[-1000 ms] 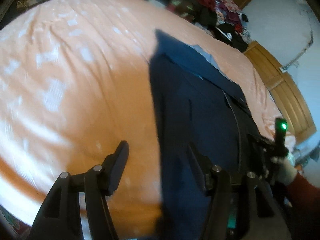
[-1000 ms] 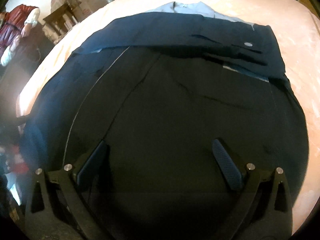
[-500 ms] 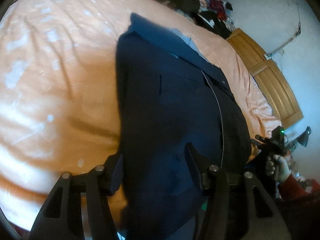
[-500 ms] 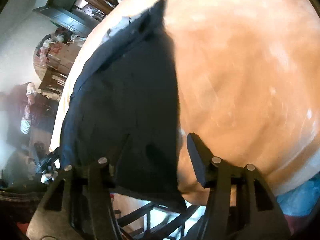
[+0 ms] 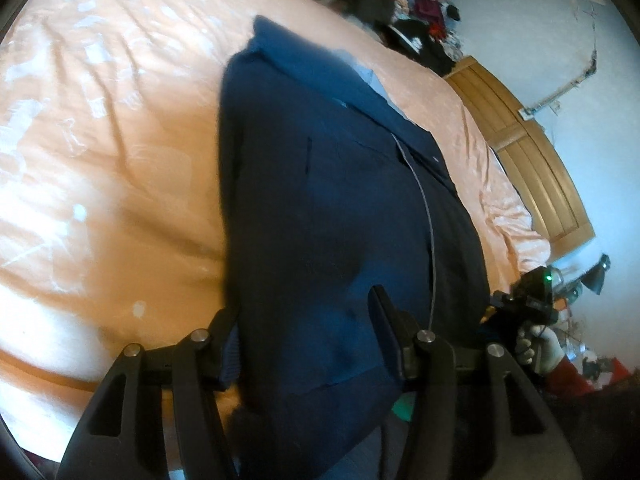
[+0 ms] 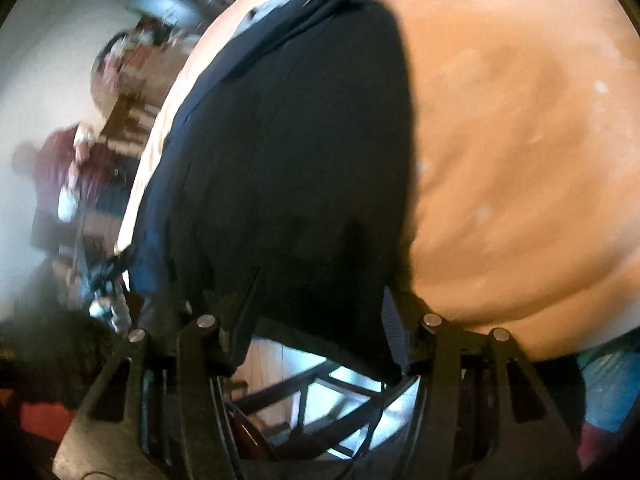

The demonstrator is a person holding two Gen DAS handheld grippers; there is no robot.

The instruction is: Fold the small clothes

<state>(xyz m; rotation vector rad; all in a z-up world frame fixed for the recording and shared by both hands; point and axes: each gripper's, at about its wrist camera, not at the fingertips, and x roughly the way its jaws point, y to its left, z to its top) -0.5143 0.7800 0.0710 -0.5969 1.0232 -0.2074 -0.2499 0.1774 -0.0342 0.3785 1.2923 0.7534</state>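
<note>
Peach bedsheet (image 5: 100, 160) holds navy garment (image 5: 340, 220); both hand-held grippers (image 5: 304, 344) (image 6: 320, 312) spread astride its hem.

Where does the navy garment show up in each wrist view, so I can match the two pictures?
Left wrist view: navy garment runs from upper centre down between the left hand-held gripper fingers.
Right wrist view: the garment fills the centre-left, its near edge between the right hand-held gripper fingers.
Shared landmark: the orange bedspread beneath it.
</note>
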